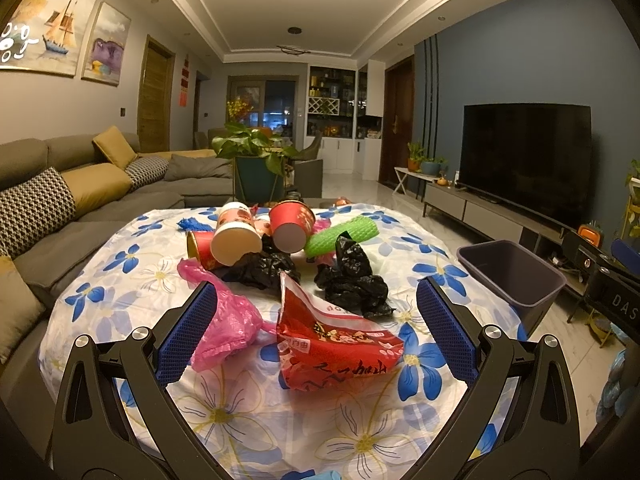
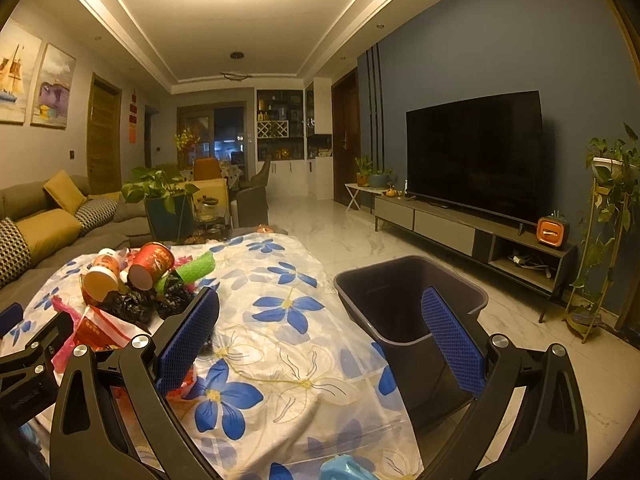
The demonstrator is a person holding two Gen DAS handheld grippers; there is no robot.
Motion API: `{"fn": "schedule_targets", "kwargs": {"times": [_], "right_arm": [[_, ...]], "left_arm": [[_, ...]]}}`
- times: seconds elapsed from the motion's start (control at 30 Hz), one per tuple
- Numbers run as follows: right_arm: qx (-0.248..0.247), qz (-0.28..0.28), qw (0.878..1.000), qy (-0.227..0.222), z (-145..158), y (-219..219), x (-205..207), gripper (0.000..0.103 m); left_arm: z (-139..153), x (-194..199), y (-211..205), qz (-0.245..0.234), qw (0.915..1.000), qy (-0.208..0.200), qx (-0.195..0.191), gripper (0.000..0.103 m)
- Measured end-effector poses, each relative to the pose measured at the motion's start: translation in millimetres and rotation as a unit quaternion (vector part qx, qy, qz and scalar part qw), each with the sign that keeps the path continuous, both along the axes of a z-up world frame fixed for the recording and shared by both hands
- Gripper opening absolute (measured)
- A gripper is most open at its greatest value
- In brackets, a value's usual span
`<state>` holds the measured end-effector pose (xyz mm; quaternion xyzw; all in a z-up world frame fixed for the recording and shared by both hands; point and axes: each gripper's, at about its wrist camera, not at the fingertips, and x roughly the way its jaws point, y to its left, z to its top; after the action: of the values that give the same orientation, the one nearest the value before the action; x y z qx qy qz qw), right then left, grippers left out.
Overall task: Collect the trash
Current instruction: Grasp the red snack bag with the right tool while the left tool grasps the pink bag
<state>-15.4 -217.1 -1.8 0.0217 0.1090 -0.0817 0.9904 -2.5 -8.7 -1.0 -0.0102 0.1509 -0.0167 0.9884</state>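
Home living room (sofa (image 1: 80, 200), television (image 2: 476, 152))

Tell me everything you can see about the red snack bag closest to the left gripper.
The red snack bag is a glossy, crinkled wrapper that looks like plastic, with a white band and dark printed characters. It appears torn open and empty, one corner sticking upward. It lies on the floral tablecloth between the open fingers of the left gripper, with no finger on it. A pink plastic bag meets its left edge.
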Motion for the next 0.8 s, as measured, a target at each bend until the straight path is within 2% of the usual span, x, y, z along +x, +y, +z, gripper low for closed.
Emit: {"fn": "schedule_targets", "kwargs": {"times": [0.2, 0.33, 0.6, 0.67, 0.7, 0.8], "right_arm": [[0.007, 0.033, 0.999, -0.020, -3.6, 5.7, -0.5, 0.098], [0.010, 0.068, 0.998, -0.013, -12.6, 15.8, 8.4, 0.095], [0.012, 0.123, 0.992, -0.004, -33.3, 42.3, 20.8, 0.090], [0.008, 0.143, 0.990, 0.006, -41.2, 52.5, 25.2, 0.085], [0.007, 0.153, 0.988, 0.012, -45.0, 57.4, 26.6, 0.079], [0.004, 0.191, 0.981, 0.031, -59.4, 75.9, 31.3, 0.078]], "left_arm": [[-4.6, -3.7, 11.0, 0.008, 0.9999, -0.006, -0.004, 0.098], [-12.7, -3.0, 21.0, 0.023, 0.9997, -0.004, -0.004, 0.098], [-22.3, -2.1, 53.8, 0.051, 0.9983, -0.003, -0.029, 0.098], [-24.1, -2.2, 60.7, 0.058, 0.9978, -0.005, -0.031, 0.098], [-25.2, -2.1, 64.5, 0.063, 0.9975, -0.006, -0.032, 0.098], [-28.6, -1.5, 75.3, 0.075, 0.9965, -0.005, -0.037, 0.098]]}}
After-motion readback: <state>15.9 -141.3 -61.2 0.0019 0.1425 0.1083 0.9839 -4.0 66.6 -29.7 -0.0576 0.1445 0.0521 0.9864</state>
